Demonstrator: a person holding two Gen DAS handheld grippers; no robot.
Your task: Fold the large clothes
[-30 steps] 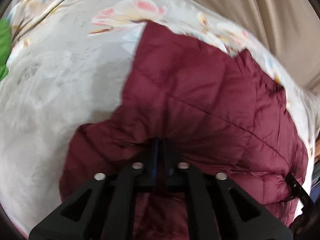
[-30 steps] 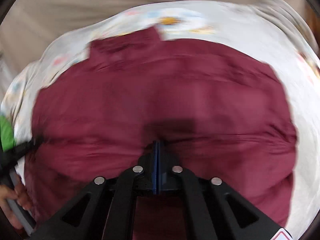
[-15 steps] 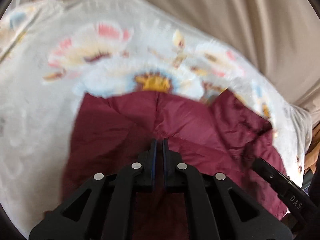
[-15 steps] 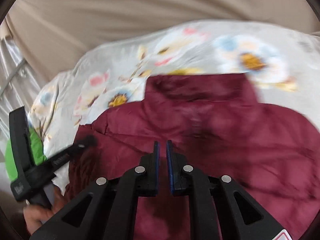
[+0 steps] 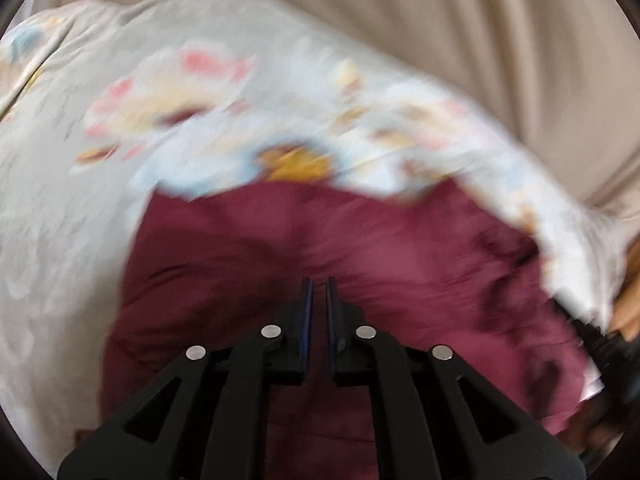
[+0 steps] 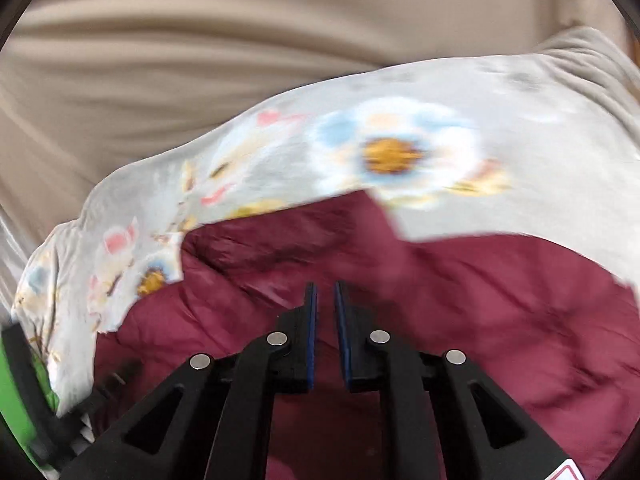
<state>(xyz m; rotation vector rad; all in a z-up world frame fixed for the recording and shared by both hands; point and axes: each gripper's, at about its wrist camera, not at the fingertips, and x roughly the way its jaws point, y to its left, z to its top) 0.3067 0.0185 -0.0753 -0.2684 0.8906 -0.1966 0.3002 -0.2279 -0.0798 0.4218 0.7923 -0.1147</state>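
Let go cleanly and lift both grippers straight off, so the fold you laid does not drag. The maroon jacket (image 5: 360,264) lies on the flowered sheet (image 5: 120,184), below and ahead of your jaws. Left gripper (image 5: 318,284) and right gripper (image 6: 326,290) have just been opening: each shows a narrow gap, nothing pinched between the pads.

My left claw (image 5: 318,286) is hovering over the maroon quilted jacket (image 5: 400,264), its jaws having just been opening, a narrow gap showing with nothing between them. The jacket is lying on a pale floral bedsheet (image 5: 120,140). Beige curtain folds (image 5: 460,32) are hanging beyond. At the right edge, a hand (image 5: 628,308) is showing, blurred.
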